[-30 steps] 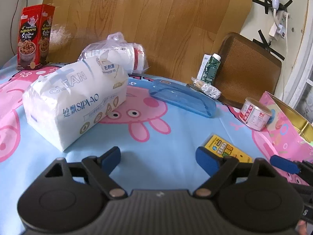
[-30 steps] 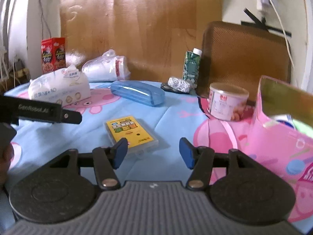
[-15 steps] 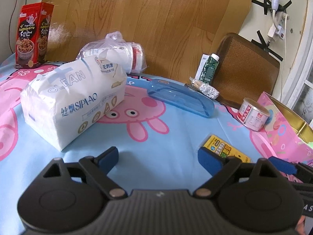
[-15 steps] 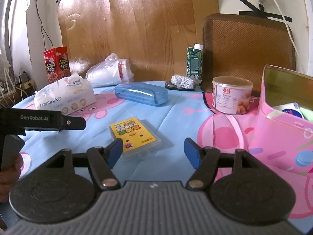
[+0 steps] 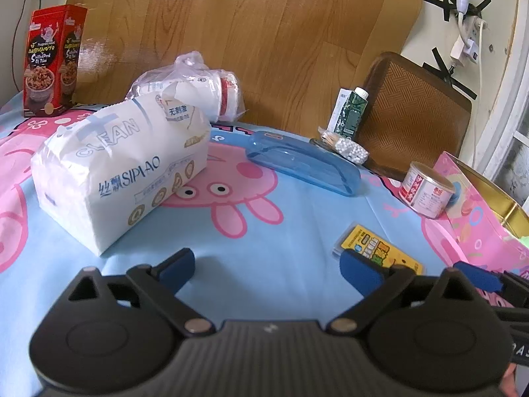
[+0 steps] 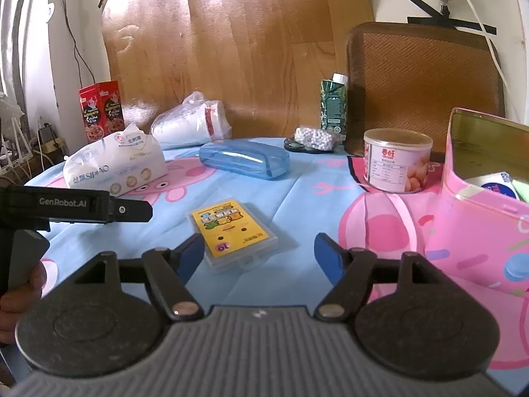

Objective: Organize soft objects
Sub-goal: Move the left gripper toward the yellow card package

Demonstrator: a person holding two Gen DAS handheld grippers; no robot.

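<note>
A white soft tissue pack (image 5: 115,172) marked SIPIAO lies on the cartoon tablecloth (image 5: 264,231), left of centre; the right wrist view has the tissue pack (image 6: 115,168) far left. Behind it lies a clear bag of white cups (image 5: 198,89). My left gripper (image 5: 267,266) hovers low over the cloth, short of the pack, its jaws opening with nothing between them. My right gripper (image 6: 259,253) is over the cloth beside a yellow card case (image 6: 231,231), jaws opening, nothing pressed by the pads. A pink open box (image 6: 479,205) stands at the right.
A blue glasses case (image 5: 304,162), a tin can (image 5: 426,192), a green carton (image 5: 350,112), a bag of white beads (image 5: 350,147) and a red snack box (image 5: 53,59) stand around the table. A woven chair back (image 5: 413,115) and wooden board rise behind.
Both grippers' jaws have spread wider. The right wrist view has tilted up and rolled slightly. Nothing on the table has moved.
</note>
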